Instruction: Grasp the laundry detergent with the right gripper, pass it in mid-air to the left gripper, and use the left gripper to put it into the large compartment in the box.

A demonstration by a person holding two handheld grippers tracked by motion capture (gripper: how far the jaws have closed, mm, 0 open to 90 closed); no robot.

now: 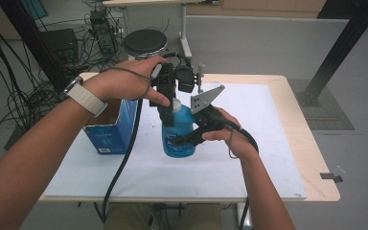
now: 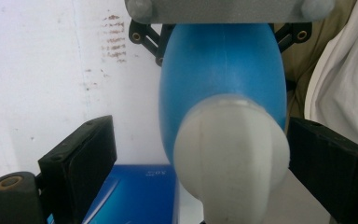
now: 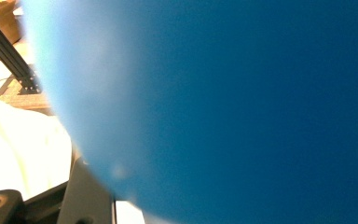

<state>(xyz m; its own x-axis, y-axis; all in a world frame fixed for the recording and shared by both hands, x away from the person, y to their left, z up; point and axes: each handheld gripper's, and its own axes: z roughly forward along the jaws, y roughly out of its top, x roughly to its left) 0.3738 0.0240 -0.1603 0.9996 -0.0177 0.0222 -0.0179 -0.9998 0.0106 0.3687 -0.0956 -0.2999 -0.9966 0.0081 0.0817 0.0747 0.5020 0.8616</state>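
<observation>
A blue bottle [image 1: 178, 136] with a white cap [image 1: 176, 104] stands upright on the white mat [image 1: 249, 167]. My left gripper [image 1: 170, 114] points down over it. In the left gripper view its jaws straddle the cap [image 2: 230, 154]: the left jaw stands clearly apart from it and the right jaw sits at its edge, so my left gripper [image 2: 203, 157] is open. My right gripper [image 1: 186, 140] comes in from the right and is shut on the bottle's lower body. The bottle's blue wall [image 3: 237, 107] looms close in the right gripper view.
An open blue cardboard box [image 1: 110, 127] stands just left of the bottle on the mat. Behind the table is a round black stool [image 1: 145, 42], with tangled cables [image 1: 24, 96] on the floor at the left. A black frame post [image 1: 345, 43] leans at the right.
</observation>
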